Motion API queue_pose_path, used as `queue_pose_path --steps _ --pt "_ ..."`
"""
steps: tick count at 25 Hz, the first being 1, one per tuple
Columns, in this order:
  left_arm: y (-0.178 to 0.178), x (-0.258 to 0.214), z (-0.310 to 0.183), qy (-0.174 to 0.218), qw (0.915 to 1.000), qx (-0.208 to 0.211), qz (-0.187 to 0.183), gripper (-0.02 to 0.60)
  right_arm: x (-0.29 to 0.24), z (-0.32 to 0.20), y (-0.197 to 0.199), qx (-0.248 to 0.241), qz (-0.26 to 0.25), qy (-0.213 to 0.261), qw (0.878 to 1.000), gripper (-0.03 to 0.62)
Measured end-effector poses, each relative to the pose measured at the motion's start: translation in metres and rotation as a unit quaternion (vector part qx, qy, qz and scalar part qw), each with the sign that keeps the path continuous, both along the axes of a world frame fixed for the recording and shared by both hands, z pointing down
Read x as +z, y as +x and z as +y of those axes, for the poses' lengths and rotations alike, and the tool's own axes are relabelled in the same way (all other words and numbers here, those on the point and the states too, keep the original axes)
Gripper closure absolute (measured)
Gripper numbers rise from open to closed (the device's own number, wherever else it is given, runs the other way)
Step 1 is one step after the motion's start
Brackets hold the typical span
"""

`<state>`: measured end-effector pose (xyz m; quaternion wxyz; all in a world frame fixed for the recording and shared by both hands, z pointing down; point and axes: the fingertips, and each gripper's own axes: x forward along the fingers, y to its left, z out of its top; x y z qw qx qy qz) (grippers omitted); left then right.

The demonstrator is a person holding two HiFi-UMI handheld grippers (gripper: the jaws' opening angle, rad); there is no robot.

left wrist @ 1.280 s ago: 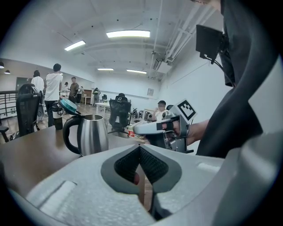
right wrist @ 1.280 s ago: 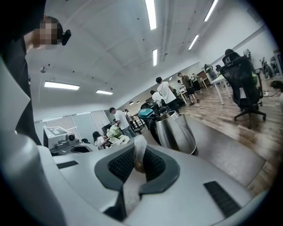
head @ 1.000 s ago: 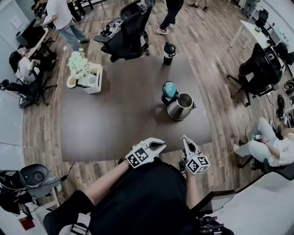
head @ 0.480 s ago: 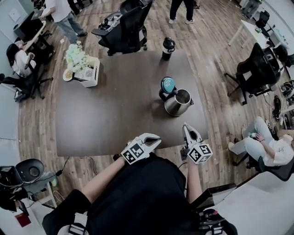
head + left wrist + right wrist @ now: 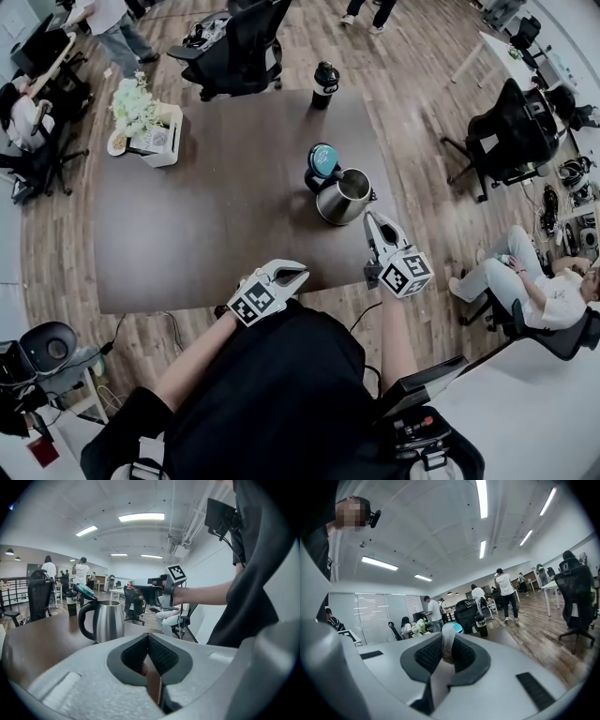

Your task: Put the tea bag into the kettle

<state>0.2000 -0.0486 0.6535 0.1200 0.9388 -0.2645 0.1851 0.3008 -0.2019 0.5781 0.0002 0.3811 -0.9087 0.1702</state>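
A steel kettle [image 5: 342, 197] stands on the dark table [image 5: 216, 225] with its teal lid [image 5: 323, 159] flipped open; in the left gripper view the kettle [image 5: 108, 620] is ahead on the left. My right gripper [image 5: 372, 223] hovers just off the kettle's near right side, shut on a pale tea bag [image 5: 446, 646] that sticks up between its pads. That same gripper [image 5: 140, 583] shows in the left gripper view above the kettle's right. My left gripper [image 5: 298, 272] rests at the table's front edge, jaws together, holding nothing.
A black bottle [image 5: 325, 82] stands at the table's far edge. A white box of flowers [image 5: 141, 117] sits at the far left corner. Office chairs [image 5: 234, 42] ring the table, and a seated person [image 5: 525, 281] is close on the right.
My right gripper has risen from the table's front edge toward the kettle, still holding the tea bag. The left gripper stays near the front edge.
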Motion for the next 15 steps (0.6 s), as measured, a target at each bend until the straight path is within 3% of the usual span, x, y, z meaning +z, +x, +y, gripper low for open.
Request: queue_pose_path --steps 15 --pt "-0.03 -0.006 -0.017 0.001 0.9987 -0.05 0.008 0.58 -0.03 -0.059 -0.034 -0.039 0.023 0.036 0.998 0.559"
